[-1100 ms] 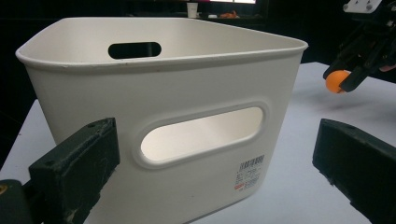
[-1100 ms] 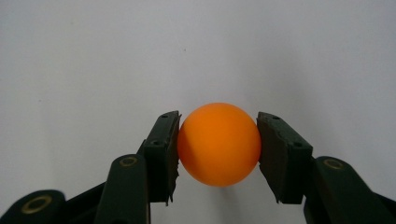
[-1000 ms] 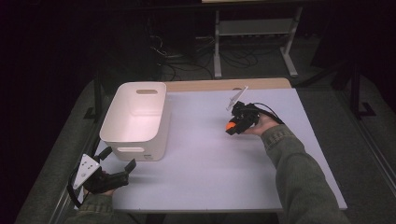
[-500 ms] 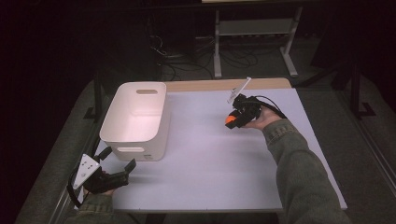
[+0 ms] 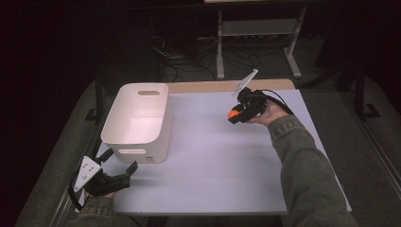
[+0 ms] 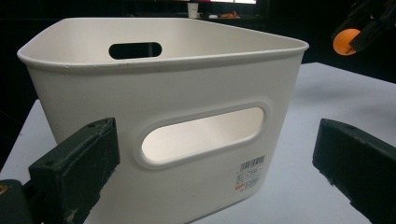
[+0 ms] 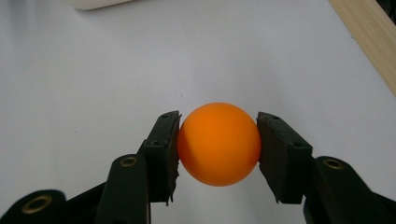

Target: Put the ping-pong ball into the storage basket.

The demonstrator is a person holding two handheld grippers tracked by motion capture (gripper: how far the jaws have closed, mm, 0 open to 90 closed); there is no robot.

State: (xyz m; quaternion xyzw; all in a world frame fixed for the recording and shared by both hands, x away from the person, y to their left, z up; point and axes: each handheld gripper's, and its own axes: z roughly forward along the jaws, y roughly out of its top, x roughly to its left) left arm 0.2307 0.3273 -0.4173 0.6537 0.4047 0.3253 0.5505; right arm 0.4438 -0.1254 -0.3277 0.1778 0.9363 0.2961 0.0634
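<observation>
right gripper (image 5: 235, 115) lifted farther back | jaws clamp orange ball (image 7: 218, 143) | left gripper (image 5: 119, 166) jaws apart

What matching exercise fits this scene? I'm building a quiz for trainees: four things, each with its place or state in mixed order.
Things:
1. orange ball
2. white bin
3. left claw
4. right claw

States:
A. open, near the table's front left corner
B. stands on the table's left side
C. shut on the ball
D. clamped between two jaws

Pairs: 1-D, 2-B, 3-A, 4-C

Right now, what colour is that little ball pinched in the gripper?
Plain orange ball, held by the right gripper; the right gripper view shows it best.
</observation>
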